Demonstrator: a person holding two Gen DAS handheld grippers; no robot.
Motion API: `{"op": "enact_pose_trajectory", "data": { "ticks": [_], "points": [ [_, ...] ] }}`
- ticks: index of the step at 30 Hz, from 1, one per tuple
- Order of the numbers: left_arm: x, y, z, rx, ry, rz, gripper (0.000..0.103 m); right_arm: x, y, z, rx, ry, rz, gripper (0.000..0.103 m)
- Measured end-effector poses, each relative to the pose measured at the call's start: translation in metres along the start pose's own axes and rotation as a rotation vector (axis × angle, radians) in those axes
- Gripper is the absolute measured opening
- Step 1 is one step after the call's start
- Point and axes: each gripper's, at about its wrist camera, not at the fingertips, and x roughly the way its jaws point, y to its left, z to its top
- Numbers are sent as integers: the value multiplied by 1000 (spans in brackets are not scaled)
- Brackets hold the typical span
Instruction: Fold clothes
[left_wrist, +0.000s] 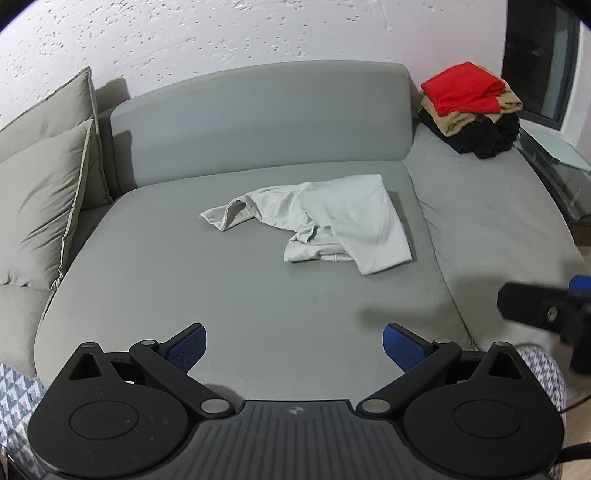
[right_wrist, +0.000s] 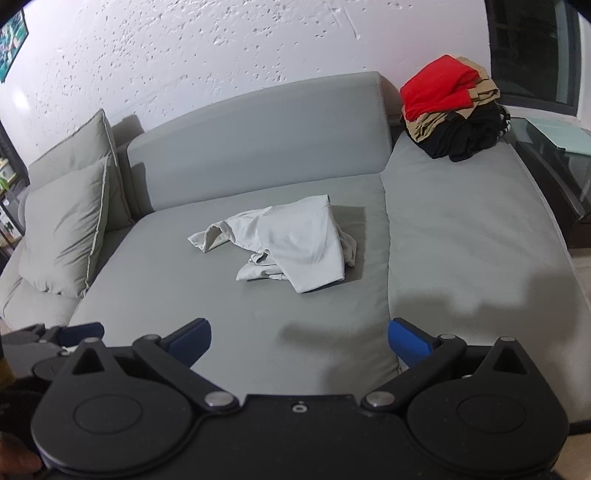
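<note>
A crumpled white garment (left_wrist: 325, 221) lies in the middle of the grey sofa seat (left_wrist: 184, 295); it also shows in the right wrist view (right_wrist: 291, 243). My left gripper (left_wrist: 293, 345) is open and empty, hovering over the seat's front, well short of the garment. My right gripper (right_wrist: 299, 341) is open and empty, also near the front edge. The right gripper shows at the right edge of the left wrist view (left_wrist: 546, 310). The left gripper shows at the left edge of the right wrist view (right_wrist: 55, 336).
A pile of red, tan and black clothes (left_wrist: 472, 110) sits at the sofa's back right corner. Two grey cushions (left_wrist: 48, 192) lean at the left. A glass side table (left_wrist: 554, 155) stands to the right. The backrest (left_wrist: 258, 122) is behind the garment.
</note>
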Motion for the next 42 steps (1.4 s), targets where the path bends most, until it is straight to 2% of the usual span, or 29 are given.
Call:
{"op": "enact_pose_trajectory", "data": {
  "ticks": [5, 10, 18, 33, 42],
  "points": [
    [8, -7, 14, -20, 41, -4, 102, 8, 0, 10, -28, 36, -4, 103],
    [13, -3, 21, -62, 34, -13, 102, 16, 0, 19, -54, 69, -8, 103],
    [22, -8, 31, -85, 32, -8, 102, 26, 3, 25, -82, 76, -12, 103],
    [32, 4, 29, -31, 33, -7, 102, 38, 11, 22, -26, 61, -28, 103],
    [32, 6, 24, -27, 34, 0, 101, 40, 13, 18, -13, 82, -34, 103]
  ]
}}
